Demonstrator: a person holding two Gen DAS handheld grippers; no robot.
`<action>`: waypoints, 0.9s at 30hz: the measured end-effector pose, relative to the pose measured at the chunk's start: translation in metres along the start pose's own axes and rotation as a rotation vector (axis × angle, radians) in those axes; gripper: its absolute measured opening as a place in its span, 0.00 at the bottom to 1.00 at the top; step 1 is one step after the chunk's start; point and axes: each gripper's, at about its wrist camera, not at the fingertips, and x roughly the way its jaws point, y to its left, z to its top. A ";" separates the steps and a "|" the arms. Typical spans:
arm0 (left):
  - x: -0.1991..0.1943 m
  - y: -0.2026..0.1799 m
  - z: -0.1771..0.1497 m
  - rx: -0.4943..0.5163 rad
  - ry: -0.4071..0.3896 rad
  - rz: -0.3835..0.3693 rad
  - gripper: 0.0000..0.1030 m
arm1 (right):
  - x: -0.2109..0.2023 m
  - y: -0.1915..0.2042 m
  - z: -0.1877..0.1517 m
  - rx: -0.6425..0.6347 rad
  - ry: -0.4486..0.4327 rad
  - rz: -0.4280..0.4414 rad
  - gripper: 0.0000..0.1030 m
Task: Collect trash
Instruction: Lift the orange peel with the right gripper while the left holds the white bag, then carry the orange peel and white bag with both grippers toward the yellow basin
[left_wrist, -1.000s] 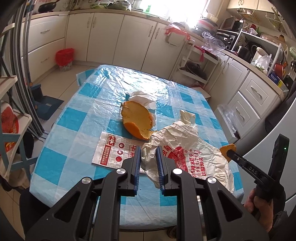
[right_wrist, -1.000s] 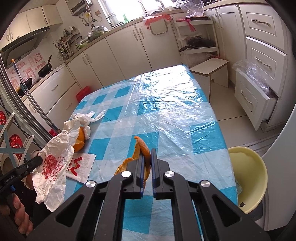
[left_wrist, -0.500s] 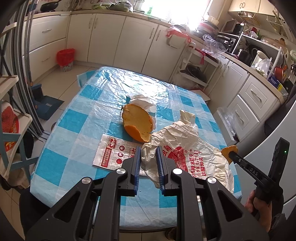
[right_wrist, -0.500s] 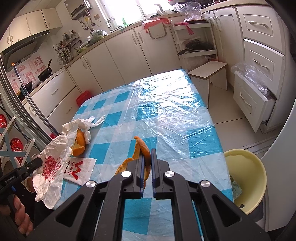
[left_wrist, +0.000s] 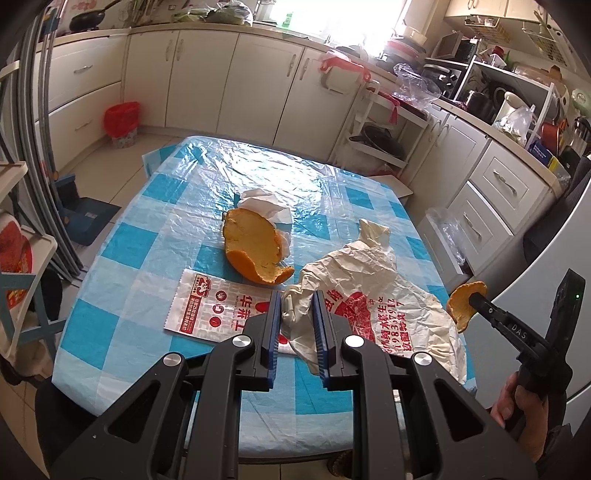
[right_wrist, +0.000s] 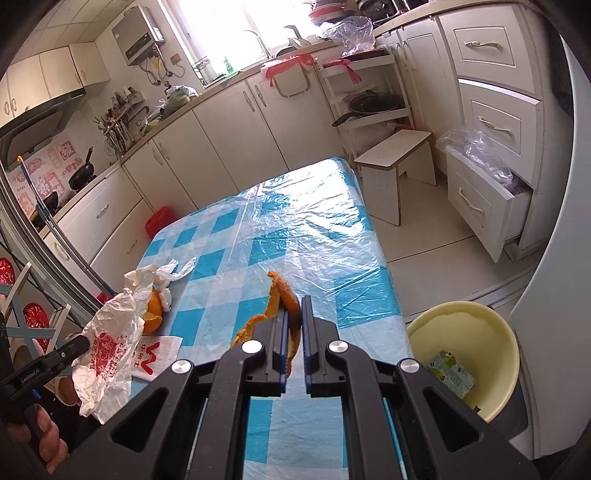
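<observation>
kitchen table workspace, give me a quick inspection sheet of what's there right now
surface: table under a blue-and-white checked plastic cloth, wrinkled.
job's things: large curved orange peel resting beside a crumpled white tissue; flat red-printed paper sleeve; yellow round bin beside the table, a green carton inside.
clutter: nothing seen beyond the trash.
grippers: left tongs shut on the crumpled white plastic bag with red print; right tongs shut on a thin strip of orange peel, lifted off the cloth.
cables: nothing seen.
surroundings: cream cabinets, small white stool, open drawer, red floor bin.
</observation>
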 end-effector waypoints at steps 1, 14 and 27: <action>-0.001 -0.001 0.001 0.003 -0.002 0.000 0.15 | -0.001 -0.001 0.001 0.003 -0.004 0.001 0.07; -0.008 -0.008 0.003 0.014 -0.015 -0.005 0.15 | -0.009 -0.010 0.001 0.032 -0.024 -0.008 0.07; -0.009 -0.008 0.003 0.016 -0.017 -0.006 0.15 | -0.011 -0.012 0.002 0.037 -0.030 -0.008 0.07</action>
